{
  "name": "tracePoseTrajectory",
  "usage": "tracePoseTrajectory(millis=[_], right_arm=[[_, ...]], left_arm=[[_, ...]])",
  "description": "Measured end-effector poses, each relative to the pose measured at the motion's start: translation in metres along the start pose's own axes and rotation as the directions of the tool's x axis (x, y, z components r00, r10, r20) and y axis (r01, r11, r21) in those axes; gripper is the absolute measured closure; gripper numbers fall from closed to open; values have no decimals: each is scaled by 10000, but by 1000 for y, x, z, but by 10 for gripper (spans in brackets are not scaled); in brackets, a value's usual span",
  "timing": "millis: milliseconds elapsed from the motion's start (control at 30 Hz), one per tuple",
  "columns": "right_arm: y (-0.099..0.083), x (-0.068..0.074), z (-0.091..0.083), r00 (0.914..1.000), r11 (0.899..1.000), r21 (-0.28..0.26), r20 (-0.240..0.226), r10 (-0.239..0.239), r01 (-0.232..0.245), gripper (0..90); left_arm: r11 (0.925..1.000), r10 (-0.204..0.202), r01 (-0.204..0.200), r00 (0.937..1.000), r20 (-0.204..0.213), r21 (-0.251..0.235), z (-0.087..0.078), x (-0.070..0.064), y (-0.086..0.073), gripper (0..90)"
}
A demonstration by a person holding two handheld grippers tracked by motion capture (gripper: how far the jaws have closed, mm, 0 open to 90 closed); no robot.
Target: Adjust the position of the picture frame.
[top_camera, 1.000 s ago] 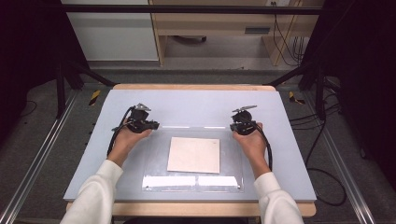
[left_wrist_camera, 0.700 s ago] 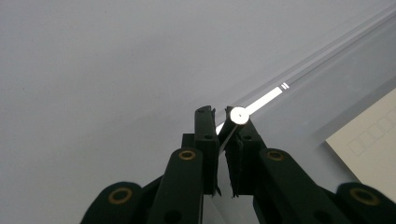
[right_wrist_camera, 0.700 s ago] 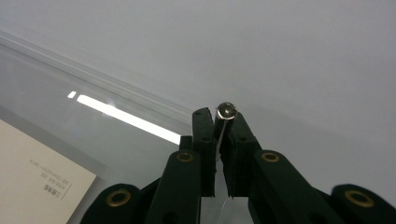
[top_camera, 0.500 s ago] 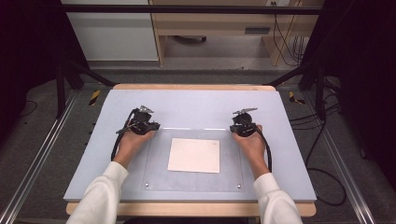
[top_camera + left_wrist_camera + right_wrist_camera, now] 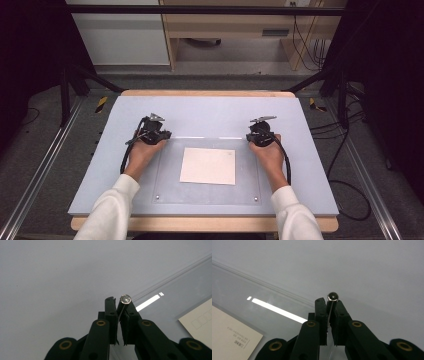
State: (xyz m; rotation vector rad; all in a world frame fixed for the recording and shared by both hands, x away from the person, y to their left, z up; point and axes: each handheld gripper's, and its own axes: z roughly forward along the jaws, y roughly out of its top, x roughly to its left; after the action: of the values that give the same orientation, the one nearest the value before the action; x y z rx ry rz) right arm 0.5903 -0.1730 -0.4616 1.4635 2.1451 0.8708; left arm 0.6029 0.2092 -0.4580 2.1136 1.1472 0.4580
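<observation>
My left gripper and right gripper each pinch a far corner of the clear sheet, jaws closed on its edge at a small round stud. The sheet seems to lie over the white paper on the table.

Pale grey table mat on a wooden table, wooden shelf unit at 12 o'clock, white cabinet at 11 o'clock, black cables on floor at 3 o'clock
</observation>
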Motion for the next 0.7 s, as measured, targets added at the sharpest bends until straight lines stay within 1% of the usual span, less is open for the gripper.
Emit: tracePoseTrajectory(millis=[333,400,500,533,633,667,700], right_arm=[[0,0,1,9999,9999,-6,-19,-110,110,847],[0,0,1,10000,10000,7,-13,-78,78,848],[-1,0,1,9999,9999,-36,15,-101,101,847],[-1,0,0,9999,9999,-49,18,-132,132,846],[-2,-1,0,10000,9999,-128,-58,-45,44,830],[-3,-1,0,9999,9998,-180,-71,-120,118,818],[-5,-1,-2,9996,9990,-336,50,-291,292,790]], left_arm=[[9999,-53,51,9998,-212,-105,1,-2,-2,840],[9998,-129,126,9996,-233,-137,1,-3,-2,840],[9998,-101,95,9993,-367,-180,0,-4,-3,840],[9997,-147,139,9991,-394,-198,0,-5,-3,840],[9997,-158,150,9990,-426,-200,0,-5,-3,839],[9997,-143,133,9988,-463,-217,0,-6,-3,838],[9998,-67,56,9985,-536,-206,0,-6,-4,837]])
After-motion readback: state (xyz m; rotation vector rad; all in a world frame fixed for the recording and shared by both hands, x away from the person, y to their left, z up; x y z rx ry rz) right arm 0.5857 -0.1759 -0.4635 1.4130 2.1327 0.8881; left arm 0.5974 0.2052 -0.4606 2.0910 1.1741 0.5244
